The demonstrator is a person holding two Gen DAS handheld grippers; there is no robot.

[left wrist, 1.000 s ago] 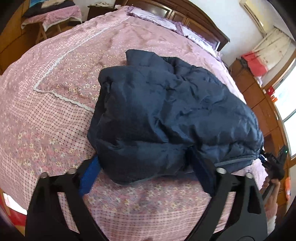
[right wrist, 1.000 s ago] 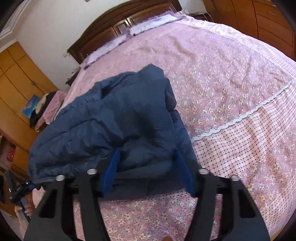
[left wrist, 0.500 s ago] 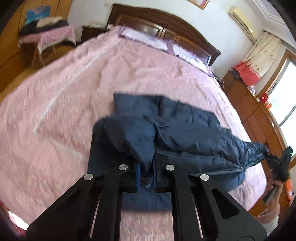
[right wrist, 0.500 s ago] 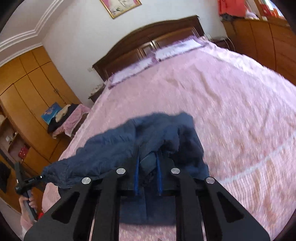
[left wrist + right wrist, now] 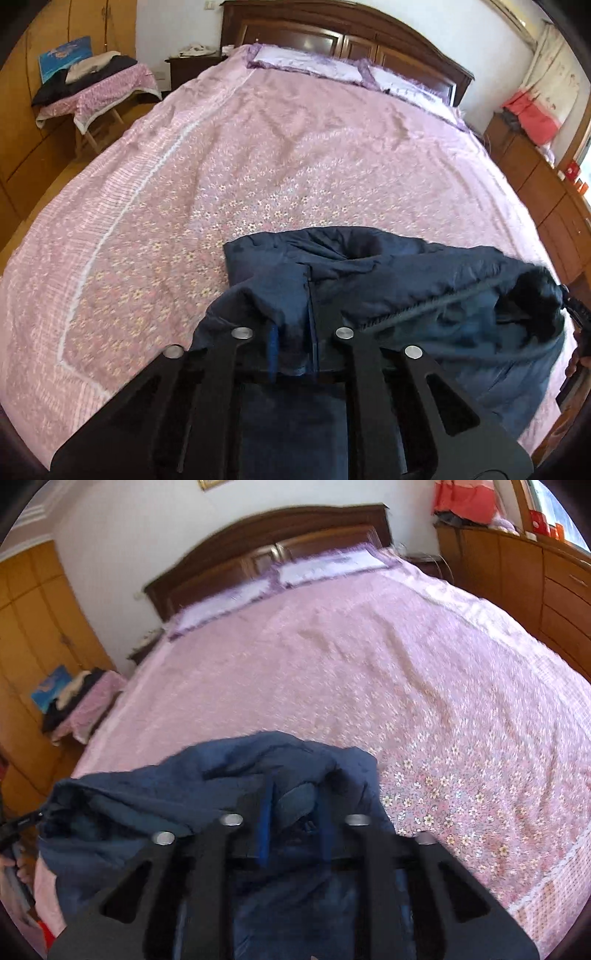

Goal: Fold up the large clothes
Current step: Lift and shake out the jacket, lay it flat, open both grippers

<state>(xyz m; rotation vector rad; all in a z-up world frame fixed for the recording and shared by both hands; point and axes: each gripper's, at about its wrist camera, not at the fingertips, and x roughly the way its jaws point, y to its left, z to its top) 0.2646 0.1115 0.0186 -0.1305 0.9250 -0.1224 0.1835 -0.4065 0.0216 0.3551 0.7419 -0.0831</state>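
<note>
Between the left gripper's [image 5: 292, 347] fingers a fold of the navy padded jacket [image 5: 388, 280] is pinched; the right gripper [image 5: 291, 825], its fingers having just been parting, holds the far end loosely. Jacket's length spans both, over the bed's [image 5: 258, 166] near edge.

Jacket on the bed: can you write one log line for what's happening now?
left claw: gripping jacket | right claw: jacket fold between pads, just opening | bed: jacket near edge

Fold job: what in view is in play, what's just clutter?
In play:
navy padded jacket
left gripper, clamped on jacket fabric
right gripper, fabric between its jaws
bed

Clutter:
pillows
clothes-piled stool
red cloth
</note>
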